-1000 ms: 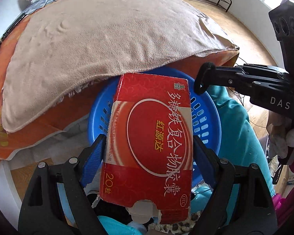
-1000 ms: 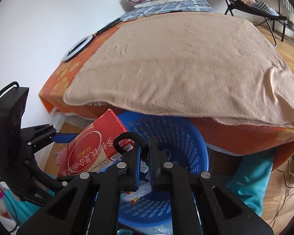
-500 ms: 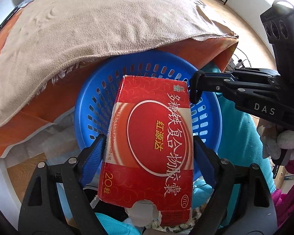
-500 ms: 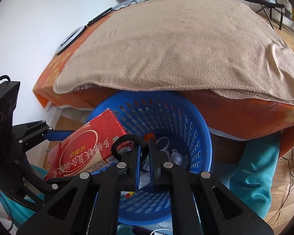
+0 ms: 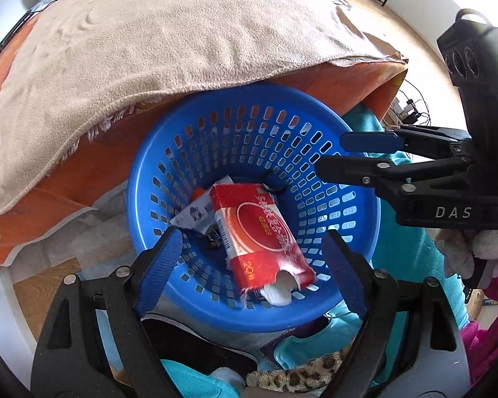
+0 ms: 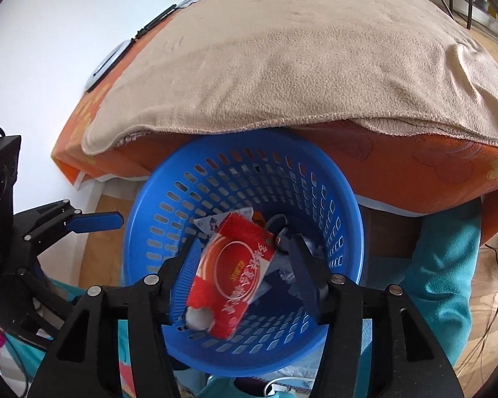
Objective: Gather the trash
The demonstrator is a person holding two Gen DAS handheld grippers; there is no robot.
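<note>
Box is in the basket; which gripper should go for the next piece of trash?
Either: left gripper and right gripper both hang open and empty over the blue basket, red box inside.

Right gripper (image 5: 328, 156) body at 3 o'clock marked "DAS"; red carton (image 5: 262, 235) in basket bears "20" and illegible Chinese characters

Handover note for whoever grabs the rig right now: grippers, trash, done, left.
Left gripper: open, empty, over the basket.
Right gripper: open, empty, also over the basket.
Red carton: inside the blue basket, blurred, so possibly not settled yet, on top of other wrappers and paper.
Basket sits on the floor against the bed, under the edge of the beige blanket.
Done: the carton is in the basket.
Left: no other loose trash shows in either view; look around before the next pick.
</note>
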